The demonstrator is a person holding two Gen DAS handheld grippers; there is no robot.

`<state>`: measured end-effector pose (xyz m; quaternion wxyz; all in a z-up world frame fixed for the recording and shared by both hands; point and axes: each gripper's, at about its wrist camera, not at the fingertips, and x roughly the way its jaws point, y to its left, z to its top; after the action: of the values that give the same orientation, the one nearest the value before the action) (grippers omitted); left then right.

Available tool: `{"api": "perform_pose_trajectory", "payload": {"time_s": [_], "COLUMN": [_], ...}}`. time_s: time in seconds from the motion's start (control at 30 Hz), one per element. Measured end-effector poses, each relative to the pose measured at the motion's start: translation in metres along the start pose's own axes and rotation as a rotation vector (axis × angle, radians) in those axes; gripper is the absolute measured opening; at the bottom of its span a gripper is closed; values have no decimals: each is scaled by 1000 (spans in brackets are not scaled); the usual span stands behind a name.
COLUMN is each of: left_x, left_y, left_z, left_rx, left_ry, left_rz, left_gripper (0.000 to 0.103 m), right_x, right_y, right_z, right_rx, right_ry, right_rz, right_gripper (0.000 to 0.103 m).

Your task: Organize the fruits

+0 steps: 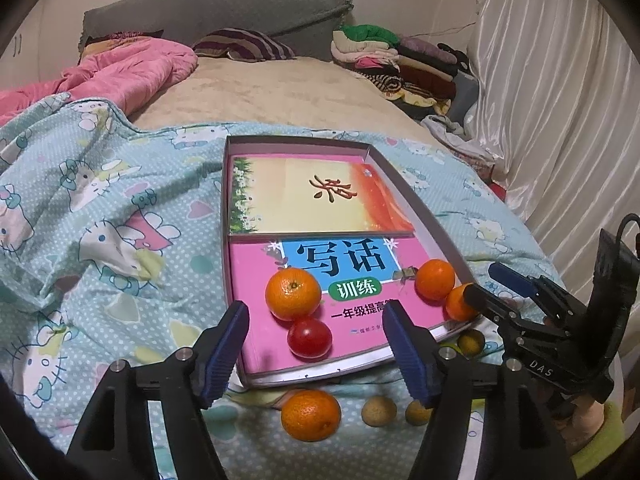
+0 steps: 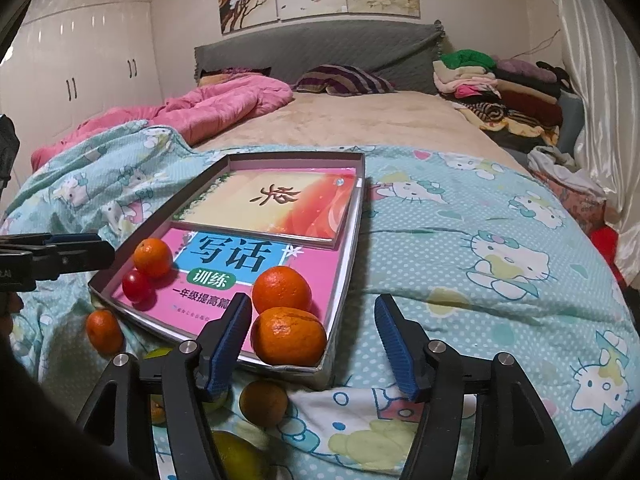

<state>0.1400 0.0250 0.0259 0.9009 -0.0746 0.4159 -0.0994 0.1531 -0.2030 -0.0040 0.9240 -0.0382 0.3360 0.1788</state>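
— So, the grippers?
— Left gripper (image 1: 316, 344) and right gripper (image 2: 312, 340) both gape, holding nothing.
— Fruit?
— Three oranges (image 1: 293, 293) and a red tomato (image 1: 309, 337) lie in the shallow box (image 1: 416, 200); another orange (image 1: 311, 415) rests on the quilt (image 1: 120, 220) just outside.

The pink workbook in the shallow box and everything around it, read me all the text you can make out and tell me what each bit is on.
"写话" on the blue panel of the pink workbook.
"训练" on its green oval.
"一年级提高" in black below; the line runs on, hidden by fruit.
Small print under that: too blurred to read.
One brown brush character on the yellow-and-orange book: too stylised to read.
"DAS" on the black right tool.
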Motion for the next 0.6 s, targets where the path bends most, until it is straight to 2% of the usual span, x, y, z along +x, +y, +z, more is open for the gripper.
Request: {"api": "perform_pose_trajectory", "payload": {"time_s": [0.2,0.6], "left_x": [-5,-23], "left_y": [-2,-5], "left_z": [1,0], "left_rx": [5,3], "left_ry": [-14,-56], "left_rz": [4,-1], "left_gripper": [75,80], "right_x": [-11,-33], "right_y": [-5,-12], "right_z": [1,3], "right_rx": [10,34], "right_ry": [-25,-70], "right_rz": [-2,5], "right_gripper": [69,71]}}
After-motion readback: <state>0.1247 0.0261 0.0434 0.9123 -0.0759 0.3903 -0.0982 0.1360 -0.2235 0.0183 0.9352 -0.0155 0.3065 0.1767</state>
